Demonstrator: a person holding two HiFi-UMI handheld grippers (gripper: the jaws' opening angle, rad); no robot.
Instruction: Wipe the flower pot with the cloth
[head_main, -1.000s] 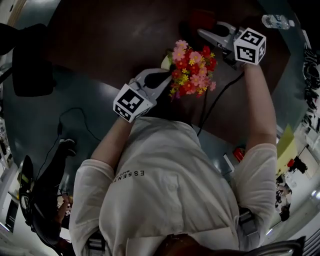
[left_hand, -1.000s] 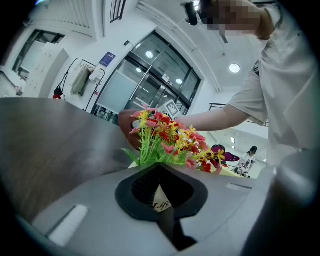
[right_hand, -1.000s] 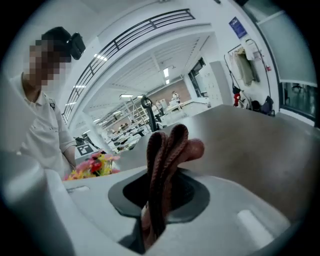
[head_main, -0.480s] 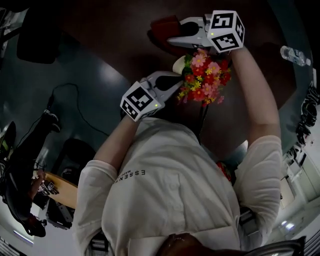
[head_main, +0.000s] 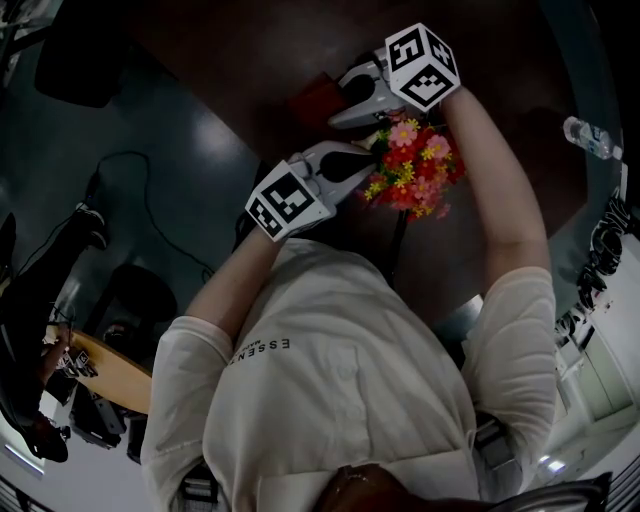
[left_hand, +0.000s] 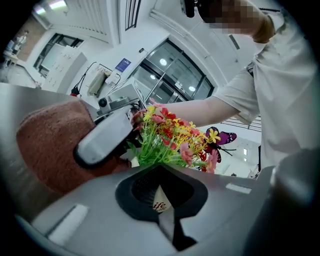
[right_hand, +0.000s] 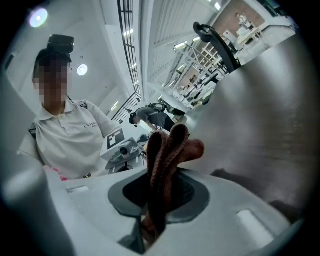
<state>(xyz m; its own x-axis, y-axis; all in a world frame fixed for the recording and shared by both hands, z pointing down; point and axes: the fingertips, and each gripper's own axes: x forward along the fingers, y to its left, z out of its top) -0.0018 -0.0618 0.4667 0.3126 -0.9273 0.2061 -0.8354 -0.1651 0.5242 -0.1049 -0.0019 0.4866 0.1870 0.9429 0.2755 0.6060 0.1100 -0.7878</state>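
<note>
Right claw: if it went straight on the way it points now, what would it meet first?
Probably the left claw, just left of the held cloth in the right gripper view; the right claw may narrowly pass. Depth is unclear.

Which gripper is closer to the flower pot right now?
Left. The left gripper is shut on the flower pot; the right gripper, holding the cloth, sits beside the flowers on the far side.
</note>
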